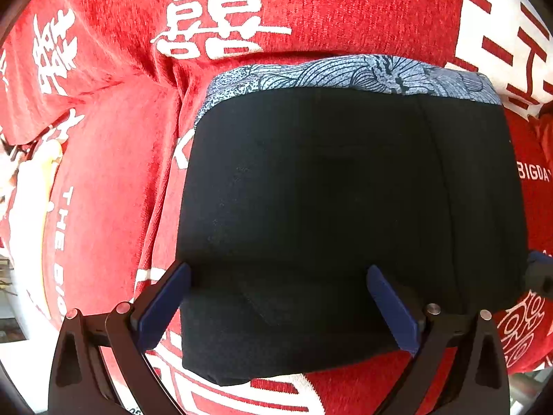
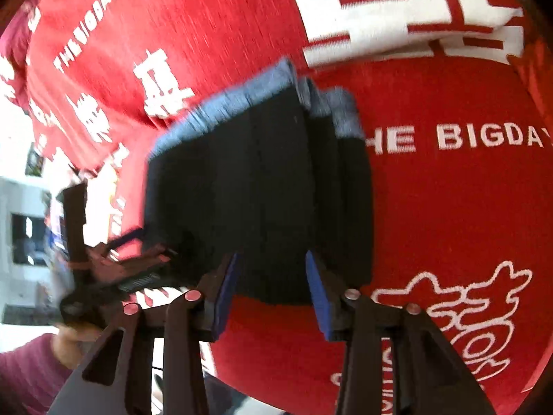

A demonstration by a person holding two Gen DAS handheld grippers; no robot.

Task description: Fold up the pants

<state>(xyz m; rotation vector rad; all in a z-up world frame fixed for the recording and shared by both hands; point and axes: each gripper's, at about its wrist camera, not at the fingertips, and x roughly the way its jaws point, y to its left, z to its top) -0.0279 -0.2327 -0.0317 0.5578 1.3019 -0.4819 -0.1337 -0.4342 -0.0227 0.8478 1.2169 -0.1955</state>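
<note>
The pants [image 1: 328, 207] are black with a grey-blue patterned band along the far edge, folded into a compact rectangle on a red blanket [image 1: 114, 173]. My left gripper [image 1: 278, 273] is open, its blue fingers spread over the near part of the fold. In the right wrist view, the pants [image 2: 262, 190] appear blurred, and my right gripper [image 2: 273, 263] is open with its fingers on either side of the near edge. The left gripper [image 2: 103, 269] shows at the left, held by a hand.
The red blanket [image 2: 449, 207] with white characters and "THE BIGDAY" lettering covers the whole surface. A white patterned patch [image 2: 397, 10] lies at the far right. A bright room edge [image 2: 24, 214] shows at the left.
</note>
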